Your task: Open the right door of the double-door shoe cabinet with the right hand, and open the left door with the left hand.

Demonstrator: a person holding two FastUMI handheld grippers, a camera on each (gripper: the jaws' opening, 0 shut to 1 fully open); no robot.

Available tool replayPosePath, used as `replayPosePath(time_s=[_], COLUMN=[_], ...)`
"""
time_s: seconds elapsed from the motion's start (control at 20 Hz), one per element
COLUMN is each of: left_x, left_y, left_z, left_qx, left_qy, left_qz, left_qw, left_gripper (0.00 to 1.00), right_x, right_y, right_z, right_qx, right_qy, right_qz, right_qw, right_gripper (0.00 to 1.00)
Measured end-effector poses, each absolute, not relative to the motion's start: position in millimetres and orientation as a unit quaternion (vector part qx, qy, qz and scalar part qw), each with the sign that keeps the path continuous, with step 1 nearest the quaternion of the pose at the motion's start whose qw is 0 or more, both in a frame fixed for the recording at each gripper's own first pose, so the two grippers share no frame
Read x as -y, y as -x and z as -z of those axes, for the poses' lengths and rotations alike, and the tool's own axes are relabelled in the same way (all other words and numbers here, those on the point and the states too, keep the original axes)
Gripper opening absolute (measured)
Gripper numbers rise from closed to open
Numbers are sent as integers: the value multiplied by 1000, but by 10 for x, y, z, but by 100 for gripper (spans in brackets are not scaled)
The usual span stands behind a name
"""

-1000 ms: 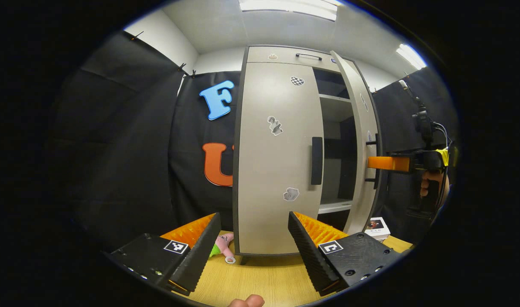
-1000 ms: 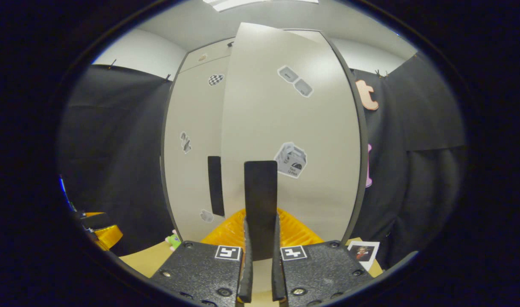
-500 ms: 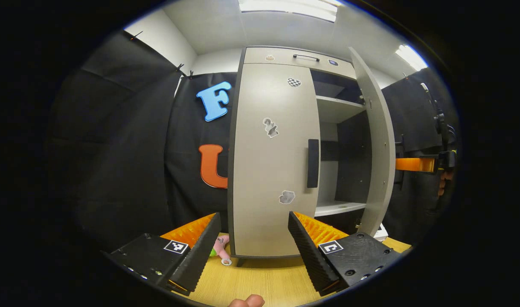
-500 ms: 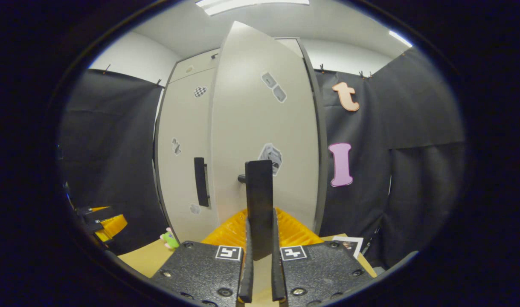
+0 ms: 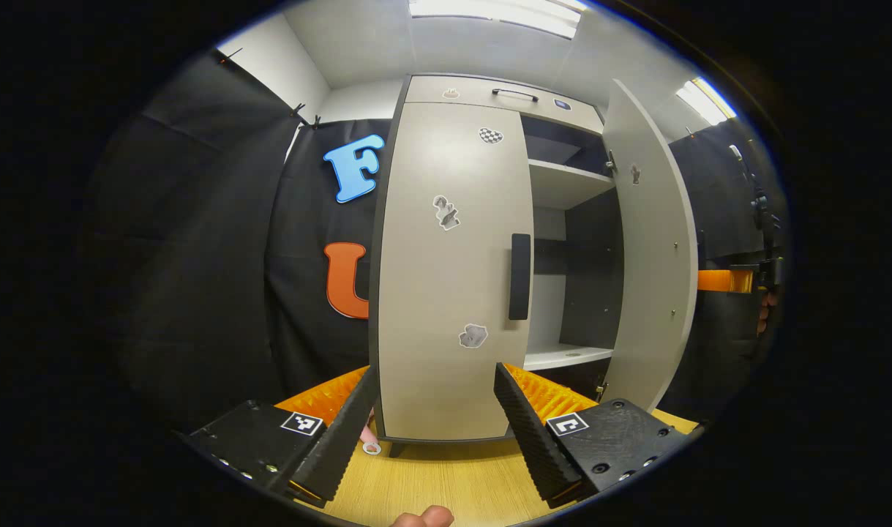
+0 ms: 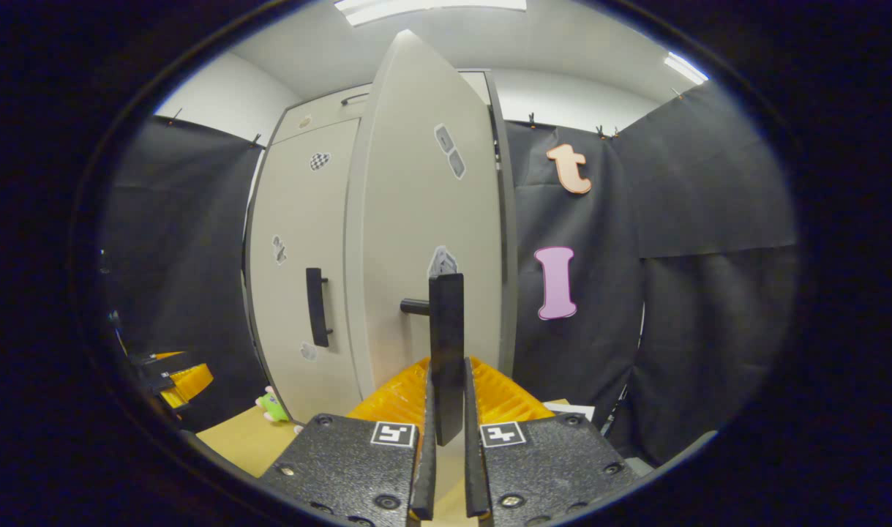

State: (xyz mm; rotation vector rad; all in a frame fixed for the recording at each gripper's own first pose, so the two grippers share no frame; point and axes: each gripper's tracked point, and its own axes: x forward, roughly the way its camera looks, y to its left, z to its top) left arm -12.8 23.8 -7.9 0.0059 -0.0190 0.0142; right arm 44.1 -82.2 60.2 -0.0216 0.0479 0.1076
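Wooden tabletop [image 5: 446, 479] is seen nearest in the left gripper view, with the left gripper [image 5: 437, 421] held just above it, its fingers spread wide and nothing between them. A fingertip [image 5: 422, 517] is glimpsed at the bottom edge. Just beyond the fingers the shoe cabinet [image 5: 489, 91] is stood on the table, and its left door [image 5: 446, 271] is seen shut, a dark vertical handle [image 5: 519, 276] mounted near its inner edge. A small pink and green toy [image 6: 271, 407] is partly shown at the cabinet's foot on the left. The right door [image 5: 654, 249] is swung well open, and pale shelves [image 5: 566, 356] are laid bare inside. Farther off to the right, past that open door, the other gripper's body and a hand [image 5: 765, 315] are caught at the edge.

In the right gripper view, the right gripper [image 6: 446, 439] is pressed onto the right door's handle [image 6: 446, 344], which is pinched between both fingers as a dark upright bar. The right door [image 6: 424, 241] is seen nearly edge-on behind it, with the closed left door [image 6: 299, 249] further back to the left.
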Motion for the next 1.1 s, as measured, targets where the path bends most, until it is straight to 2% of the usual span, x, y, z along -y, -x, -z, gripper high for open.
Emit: replayPosePath(time_s=[0.15,0.3,0.4,0.5,0.6,0.75,0.9,1.1], left_x=[-198,-152,-148,-147,-151,-161,-166,-196], left_y=[97,77,76,76,60,54,43,25], left_z=[63,61,69,84,74,104,124,143], left_qx=[12,12,13,13,15,8,1,2], left_qy=[1,4,5,8,8,4,4,-4], left_qz=[-2,6,7,9,8,3,3,-6], left_qw=[1000,1000,1000,1000,1000,1000,1000,1000], left_gripper=[95,95,95,95,95,95,95,95], right_x=[931,1166,1426,1707,1656,1721,1705,1641], right_y=[-366,-389,-423,-463,-432,-454,-434,-34], right_z=[-534,-532,-548,-566,-604,-578,-575,-728], right_qx=[-33,-33,-28,-23,-21,-15,-17,3], right_qy=[13,23,30,21,-27,-35,-33,-6], right_qz=[-46,-8,26,54,14,-3,8,48], right_qw=[998,999,999,998,999,999,999,999], right_gripper=[19,19,14,6,4,7,7,7])
